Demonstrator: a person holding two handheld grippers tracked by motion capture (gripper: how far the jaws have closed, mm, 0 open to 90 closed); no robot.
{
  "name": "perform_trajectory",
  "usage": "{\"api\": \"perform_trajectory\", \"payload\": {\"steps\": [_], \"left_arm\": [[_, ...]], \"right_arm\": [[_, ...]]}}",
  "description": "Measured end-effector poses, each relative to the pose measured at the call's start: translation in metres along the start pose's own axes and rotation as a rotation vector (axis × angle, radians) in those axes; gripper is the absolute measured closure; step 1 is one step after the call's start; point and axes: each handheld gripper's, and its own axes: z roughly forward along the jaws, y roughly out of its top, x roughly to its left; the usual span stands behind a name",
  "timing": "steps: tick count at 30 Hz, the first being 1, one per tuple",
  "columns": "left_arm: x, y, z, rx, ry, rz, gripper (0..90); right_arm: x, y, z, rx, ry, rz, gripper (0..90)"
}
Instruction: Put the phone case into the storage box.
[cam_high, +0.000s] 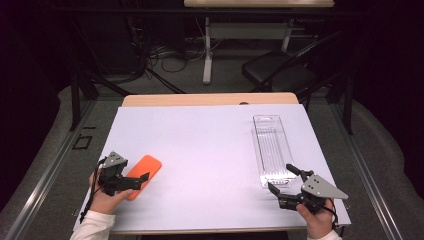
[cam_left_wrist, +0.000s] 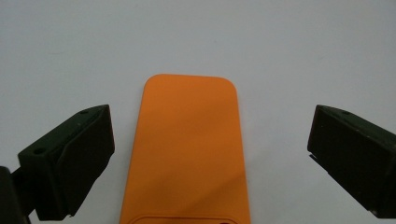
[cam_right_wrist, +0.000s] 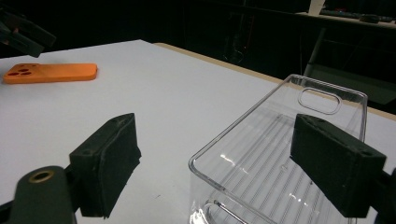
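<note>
On the tabletop (cam_high: 200, 150), the left gripper (cam_left_wrist: 210, 149) stood spread astride an orange case (cam_left_wrist: 187, 149); the right gripper (cam_right_wrist: 229, 172) gaped around a clear tray's (cam_right_wrist: 280, 154) corner.

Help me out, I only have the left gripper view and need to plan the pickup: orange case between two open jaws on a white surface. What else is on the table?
Observer: A clear plastic tray lies on the right side of the white table, lengthwise away from the person.
Operator: Where is the other gripper?
Observer: The right gripper sits at the near end of that tray, jaws open, not gripping it.
Operator: Which way is the orange case turned?
Observer: In the right gripper view its camera-cutout end points toward the left gripper.
</note>
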Motion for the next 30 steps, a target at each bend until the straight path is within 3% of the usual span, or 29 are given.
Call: {"api": "perform_trajectory", "payload": {"steps": [6,10,25,30], "left_arm": [[0.002,-0.002,0.013,0.038,-0.005,-0.011,0.7],[0.003,-0.003,0.020,0.073,-0.002,0.005,0.7],[0.011,-0.017,0.029,0.124,0.009,0.003,0.8],[0.011,-0.020,0.029,0.112,0.014,-0.003,0.9]], "right_arm": [[0.001,0.000,0.001,0.002,0.002,0.010,14.6],[0.000,0.000,0.001,0.005,0.004,0.006,14.7],[0.000,0.000,0.001,-0.002,0.005,0.004,14.6],[-0.001,0.000,0.000,0.001,0.006,0.004,14.6]]}}
